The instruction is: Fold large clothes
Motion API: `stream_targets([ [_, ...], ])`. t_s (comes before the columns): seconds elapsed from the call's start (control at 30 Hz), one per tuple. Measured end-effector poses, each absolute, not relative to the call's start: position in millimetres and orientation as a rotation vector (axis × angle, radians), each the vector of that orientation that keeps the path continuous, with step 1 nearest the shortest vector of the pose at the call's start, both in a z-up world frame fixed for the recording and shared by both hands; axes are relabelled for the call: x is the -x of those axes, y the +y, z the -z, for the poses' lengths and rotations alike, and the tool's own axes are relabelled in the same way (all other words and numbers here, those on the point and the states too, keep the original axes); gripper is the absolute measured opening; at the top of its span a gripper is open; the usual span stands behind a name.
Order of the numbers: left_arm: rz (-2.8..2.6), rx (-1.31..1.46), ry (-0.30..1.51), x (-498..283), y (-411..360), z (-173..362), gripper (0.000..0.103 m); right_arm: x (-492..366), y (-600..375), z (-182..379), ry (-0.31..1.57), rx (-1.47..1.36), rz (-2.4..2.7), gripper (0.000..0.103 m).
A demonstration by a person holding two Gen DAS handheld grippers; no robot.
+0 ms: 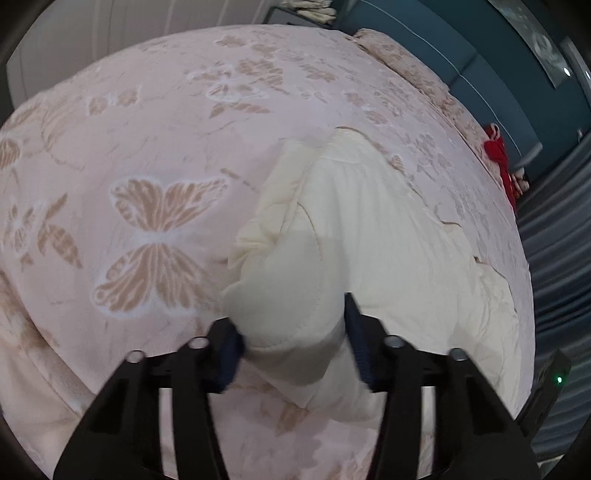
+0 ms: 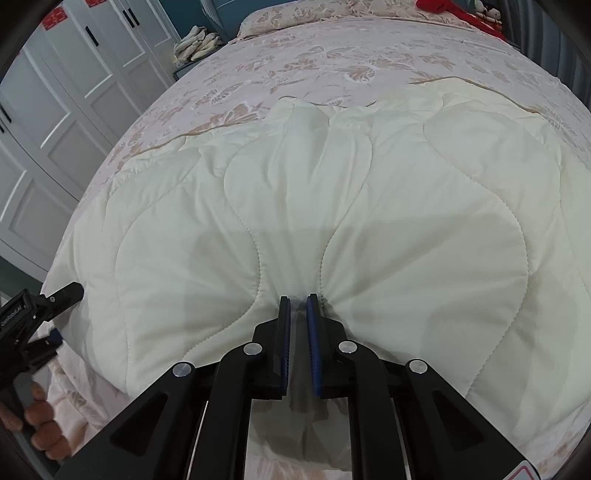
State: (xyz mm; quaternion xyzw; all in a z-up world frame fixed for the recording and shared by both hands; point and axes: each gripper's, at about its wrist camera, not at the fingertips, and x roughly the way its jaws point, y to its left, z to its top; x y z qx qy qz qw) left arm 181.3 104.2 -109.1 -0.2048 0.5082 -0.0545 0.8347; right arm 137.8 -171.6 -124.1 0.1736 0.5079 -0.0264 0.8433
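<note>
A cream quilted blanket (image 2: 369, 184) lies spread on a bed with a pink butterfly-print cover (image 2: 332, 48). My right gripper (image 2: 298, 304) is shut on the blanket's near edge, and the fabric gathers into pleats between the blue pads. In the left wrist view a thick corner of the same blanket (image 1: 369, 221) fills the gap of my left gripper (image 1: 291, 332), with both pads pressing on its sides. The left gripper (image 2: 37, 314) also shows at the left edge of the right wrist view, held by a hand (image 2: 40, 424) at the blanket's left corner.
White wardrobe doors (image 2: 55, 92) stand to the left of the bed. A teal headboard (image 1: 443, 44) and a pillow (image 2: 295, 14) are at the far end, with a red item (image 1: 496, 147) beside them. Grey curtains (image 1: 561, 221) hang on the right. Pale folded cloth (image 2: 195, 40) sits on a nightstand.
</note>
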Motion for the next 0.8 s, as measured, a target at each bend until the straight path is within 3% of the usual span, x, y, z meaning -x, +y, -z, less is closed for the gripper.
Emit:
stream_targets([
  [0.13, 0.179, 0.387, 1.025, -173.0, 90.4, 72.7, 0.029, -133.1, -176.0, 116.5, 1.087, -0.403, 0.048, 0.011],
  [0.43, 0.375, 0.227, 0.91, -134.3, 20.2, -14.8, 0.026, -72.5, -180.7, 100.9, 1.105, -0.425, 0.002, 0.011],
  [0.8, 0.521, 0.021, 0.904, -92.4, -91.9, -33.4, 0.024, -48.4, -199.2, 103.3, 1.12, -0.483, -0.024, 0.007],
])
